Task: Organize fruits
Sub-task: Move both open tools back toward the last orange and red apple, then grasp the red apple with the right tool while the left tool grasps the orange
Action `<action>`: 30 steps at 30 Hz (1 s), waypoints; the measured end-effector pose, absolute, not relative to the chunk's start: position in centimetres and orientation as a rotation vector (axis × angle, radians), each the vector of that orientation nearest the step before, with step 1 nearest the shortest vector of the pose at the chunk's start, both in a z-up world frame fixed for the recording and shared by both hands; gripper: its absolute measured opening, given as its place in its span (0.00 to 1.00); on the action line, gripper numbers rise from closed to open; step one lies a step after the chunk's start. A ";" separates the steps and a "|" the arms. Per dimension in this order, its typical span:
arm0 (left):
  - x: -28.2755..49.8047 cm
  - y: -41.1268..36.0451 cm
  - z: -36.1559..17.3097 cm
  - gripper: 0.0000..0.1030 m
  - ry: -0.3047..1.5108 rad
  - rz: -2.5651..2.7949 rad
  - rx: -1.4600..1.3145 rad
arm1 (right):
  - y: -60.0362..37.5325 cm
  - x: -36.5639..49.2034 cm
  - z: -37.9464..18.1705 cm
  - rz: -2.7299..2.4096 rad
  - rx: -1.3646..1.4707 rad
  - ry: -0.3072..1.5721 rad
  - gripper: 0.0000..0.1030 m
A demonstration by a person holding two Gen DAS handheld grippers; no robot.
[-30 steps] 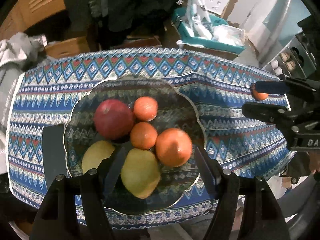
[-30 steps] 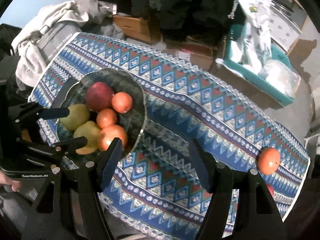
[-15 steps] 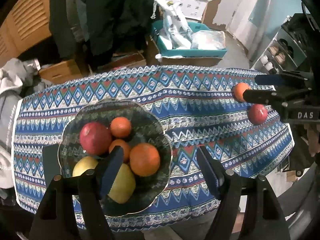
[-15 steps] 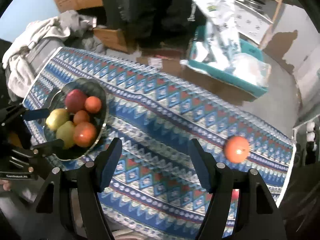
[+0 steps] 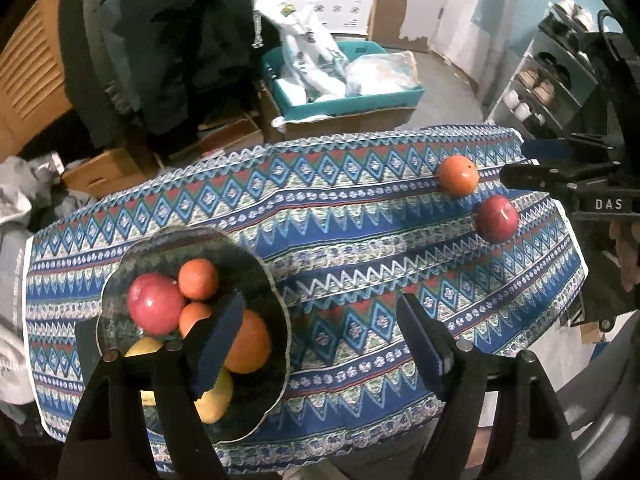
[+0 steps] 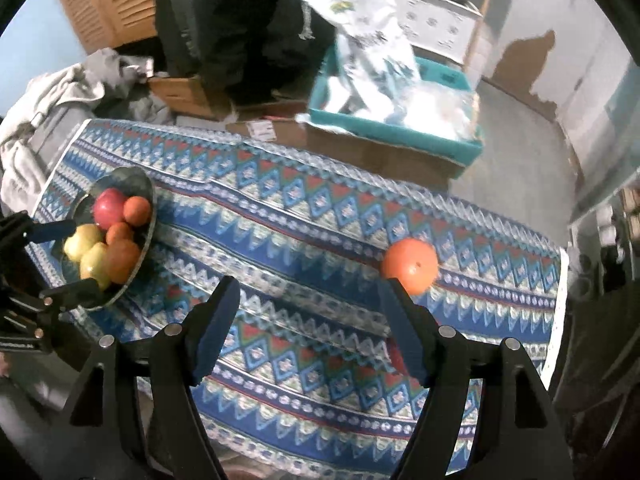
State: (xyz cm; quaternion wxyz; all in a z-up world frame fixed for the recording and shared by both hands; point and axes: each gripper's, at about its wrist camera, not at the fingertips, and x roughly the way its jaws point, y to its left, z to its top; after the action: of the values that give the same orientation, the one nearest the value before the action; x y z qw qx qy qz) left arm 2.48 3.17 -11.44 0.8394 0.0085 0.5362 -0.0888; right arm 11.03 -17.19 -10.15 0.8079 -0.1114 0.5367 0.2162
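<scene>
Eight fruits counted over both views. Six sit in my glass bowl [image 5: 276,304] at the left end of the bench: one red apple [image 5: 154,303], two small oranges [image 5: 198,279], one large orange [image 5: 248,346], two yellow-green pears [image 6: 83,240]. Two lie loose on the patterned cloth [image 5: 340,216] near the right end: one loose orange [image 6: 410,265], glossy with a dimple at its stem end, and one loose red apple [image 5: 497,218] with a bright highlight, close beside it but apart.

Left tool [image 5: 320,344]: jaws apart, just been opening, nothing between the pads. Its left finger [image 5: 218,344] overlaps the bowl's fruit in the picture; whether it touches any I cannot tell. Bare cloth shows through the gap. The loose pair lies well off to its upper right.

Right tool [image 6: 308,328]: jaws apart, just been opening, nothing clamped. The loose orange shows just above its right fingertip [image 6: 400,320], outside the gap. A red sliver beside that finger is likely the loose apple, mostly hidden. The bowl lies far to the left in this view, with the left tool beside it.

Count: one bowl, two tools, three oranges plus one loose, one apple plus one loose, two pears.
</scene>
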 end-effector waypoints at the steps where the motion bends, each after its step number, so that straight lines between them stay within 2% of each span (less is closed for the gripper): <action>1: 2.6 2.8 -11.5 0.78 1.135 -0.192 0.025 | -17.9 11.1 -10.4 0.455 -0.235 1.153 0.71; 17: 5.1 -3.8 -13.3 0.78 1.165 -0.242 0.119 | -27.0 12.0 -15.0 0.321 -0.163 1.231 0.76; 30: 7.5 -7.9 -17.0 0.78 1.201 -0.281 0.166 | -29.1 13.3 -22.8 0.304 -0.148 1.352 0.76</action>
State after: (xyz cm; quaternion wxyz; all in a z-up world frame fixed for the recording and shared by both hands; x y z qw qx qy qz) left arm 7.46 -7.93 -16.99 0.8125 0.0777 0.5626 -0.1315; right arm 13.28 -29.10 -22.81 0.7671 -0.0680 0.6224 0.1399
